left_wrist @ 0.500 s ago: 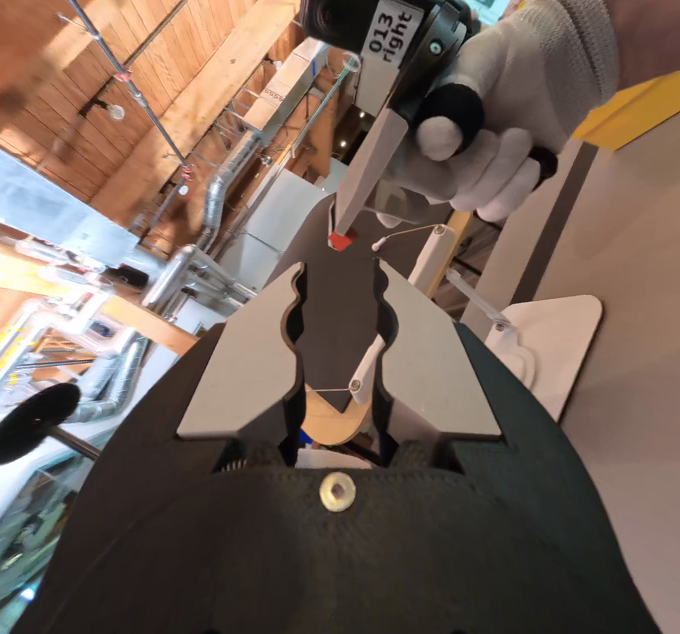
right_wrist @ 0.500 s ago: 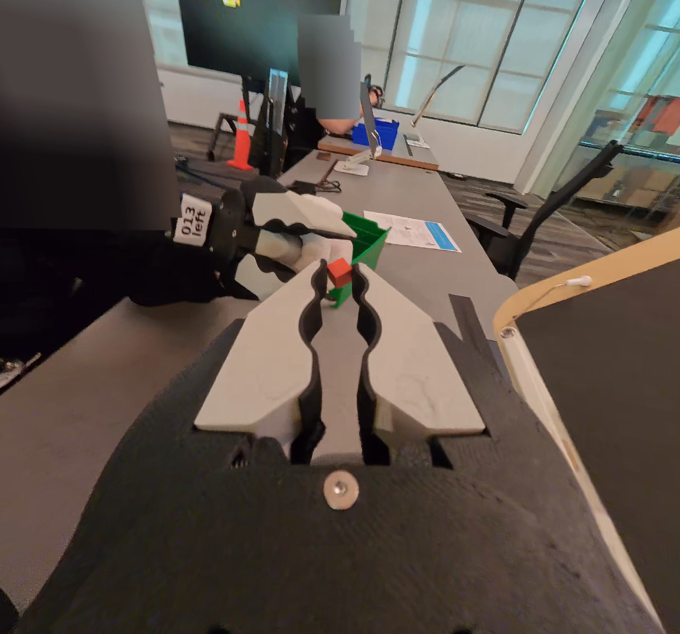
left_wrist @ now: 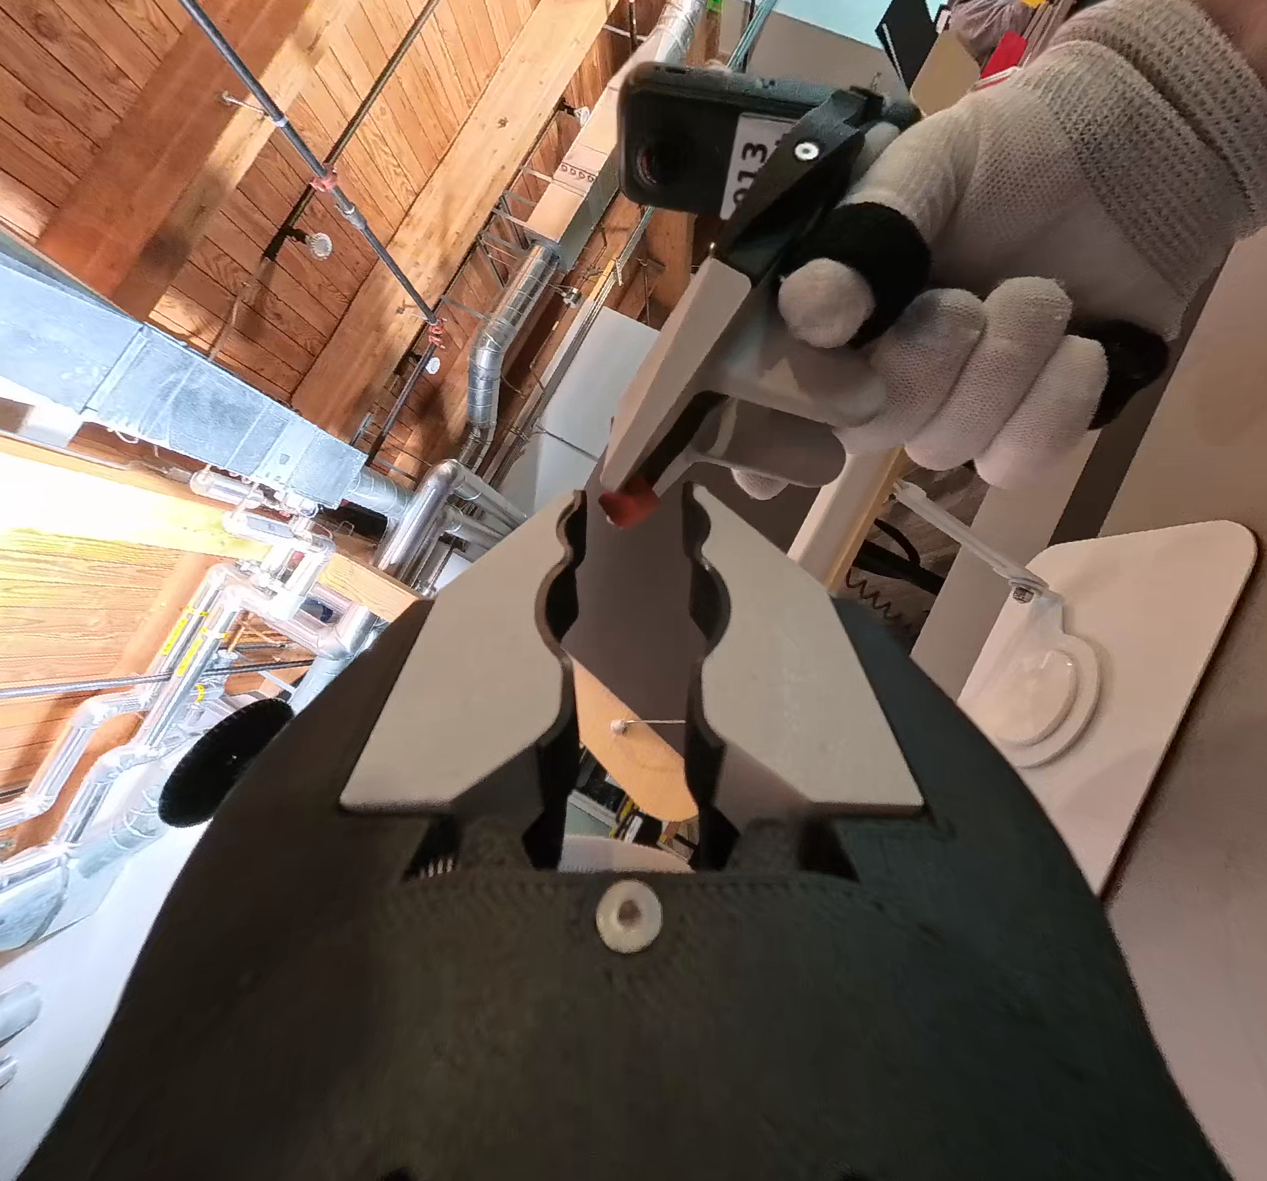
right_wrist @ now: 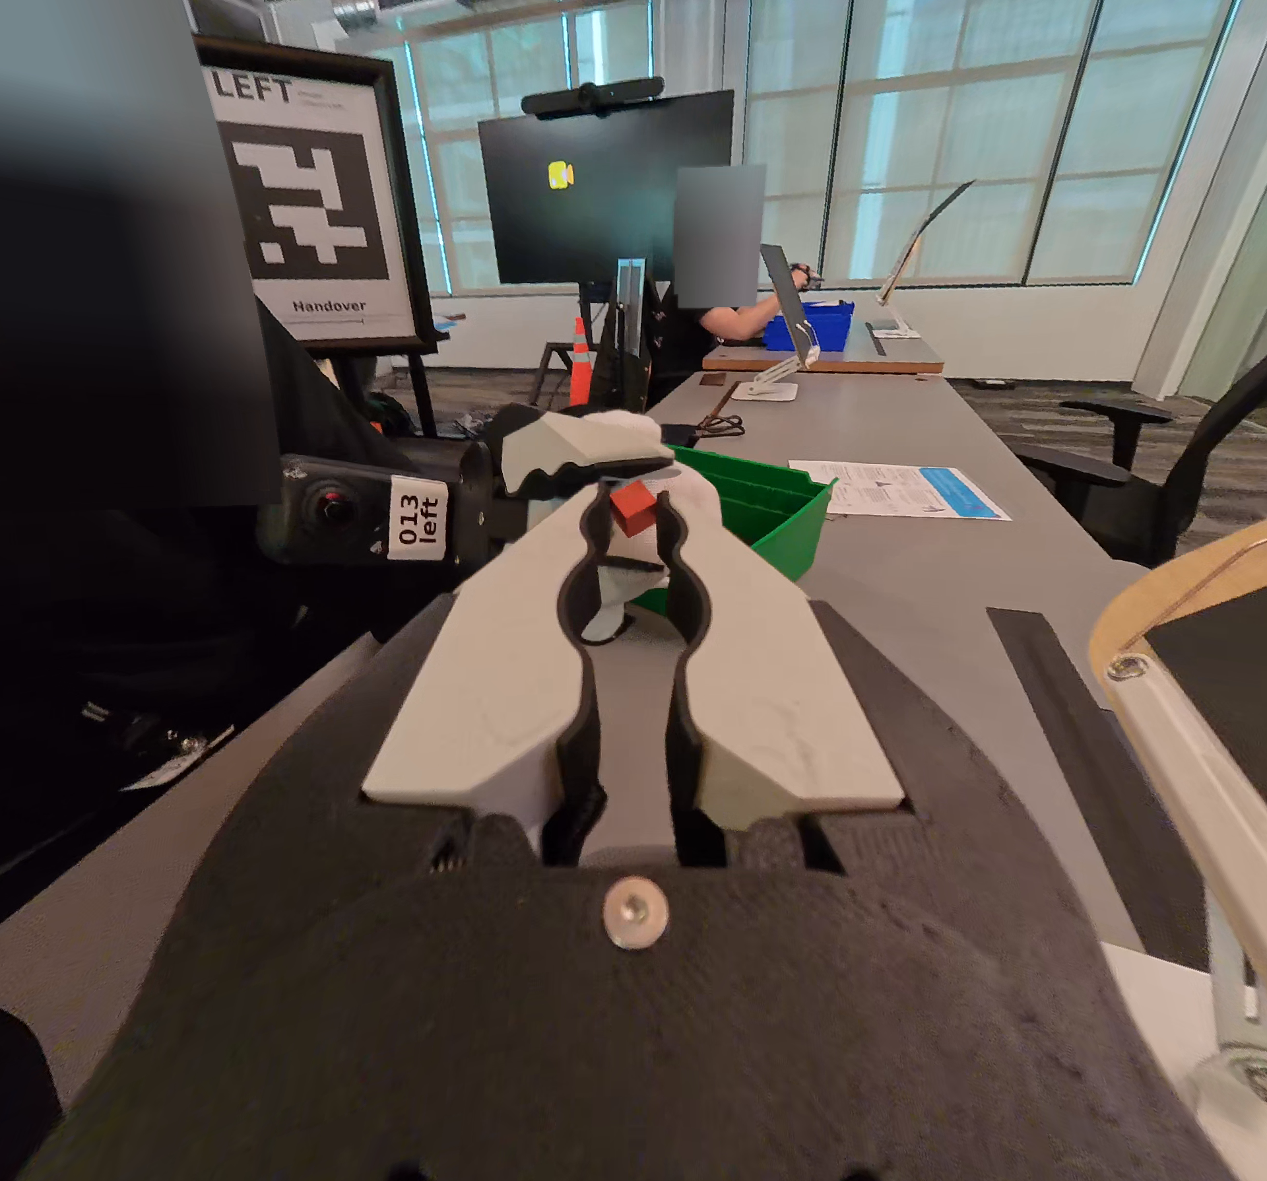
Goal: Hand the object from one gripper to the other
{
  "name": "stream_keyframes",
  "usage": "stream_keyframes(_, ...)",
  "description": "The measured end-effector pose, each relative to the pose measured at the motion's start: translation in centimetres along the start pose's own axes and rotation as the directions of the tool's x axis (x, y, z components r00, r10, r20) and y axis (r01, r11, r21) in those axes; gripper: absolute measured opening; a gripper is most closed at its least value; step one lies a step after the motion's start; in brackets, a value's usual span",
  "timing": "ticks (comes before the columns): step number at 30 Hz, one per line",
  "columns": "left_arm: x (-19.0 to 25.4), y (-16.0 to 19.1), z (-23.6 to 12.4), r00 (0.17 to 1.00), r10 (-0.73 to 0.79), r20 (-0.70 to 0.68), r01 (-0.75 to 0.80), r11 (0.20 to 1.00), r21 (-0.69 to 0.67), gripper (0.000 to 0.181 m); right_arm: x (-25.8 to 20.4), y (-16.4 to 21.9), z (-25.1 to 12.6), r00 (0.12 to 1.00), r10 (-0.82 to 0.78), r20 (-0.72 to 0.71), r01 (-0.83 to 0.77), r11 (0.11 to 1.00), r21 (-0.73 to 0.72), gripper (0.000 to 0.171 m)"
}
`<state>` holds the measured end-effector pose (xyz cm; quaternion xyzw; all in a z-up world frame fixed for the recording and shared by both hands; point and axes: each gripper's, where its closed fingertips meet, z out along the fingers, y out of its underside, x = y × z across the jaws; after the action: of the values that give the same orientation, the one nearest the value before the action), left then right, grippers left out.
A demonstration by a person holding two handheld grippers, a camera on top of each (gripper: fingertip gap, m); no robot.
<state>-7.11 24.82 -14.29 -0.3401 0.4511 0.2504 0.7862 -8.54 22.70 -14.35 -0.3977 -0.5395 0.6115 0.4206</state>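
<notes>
Left gripper (left_wrist: pixel 634 503): jaws apart at a moderate gap, nothing clamped, tilted up toward the wooden ceiling (left_wrist: pixel 288 105). In the right wrist view it sits at left-centre (right_wrist: pixel 603 472), camera body and label tag facing the lens, held by a white-gloved hand (right_wrist: pixel 675 510).

Red cube (left_wrist: pixel 625 509): in the air, pinched at the tips of the right gripper (left_wrist: pixel 627 493), which comes down from upper right in a gloved hand (left_wrist: pixel 1015 297). The cube sits at the mouth of the left gripper, between its two fingertips; cannot tell whether it touches either one.

Right wrist view: right gripper (right_wrist: pixel 634 503) narrow, closed on the red cube (right_wrist: pixel 632 507) at the fingertips. The rest of the gap between the fingers is clear.

Behind the cube: green bin (right_wrist: pixel 768 517) on the grey worktop (right_wrist: pixel 912 572), near its left edge. Printed sheet (right_wrist: pixel 898 489) just right of the bin. Further right, an office chair (right_wrist: pixel 1159 462) off the worktop's right edge. Near right corner: a wood-edged black panel (right_wrist: pixel 1207 640) on a white stand (left_wrist: pixel 1159 654).

Far end: a dark monitor (right_wrist: pixel 603 188), an orange cone (right_wrist: pixel 580 363), a blue bin (right_wrist: pixel 809 325) and a seated person (right_wrist: pixel 737 318).
</notes>
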Motion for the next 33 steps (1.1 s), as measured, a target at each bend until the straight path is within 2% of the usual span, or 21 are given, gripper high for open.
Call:
stream_keyframes(8, 0.12, -0.09, -0.04, 1.000, 0.013, 0.019, -0.013, 1.000, 0.003, 0.019, 0.56, -0.07, -0.51, 0.998, 0.060, 0.022, -0.061, 0.996, 0.058, 0.010)
stream_keyframes(33, 0.70, -0.45, 0.07, 1.000, 0.017, 0.003, -0.017, 1.000, 0.003, 0.013, 0.57, 0.10, -0.73, 0.997, 0.069, 0.027, -0.070, 0.996, 0.054, 0.011)
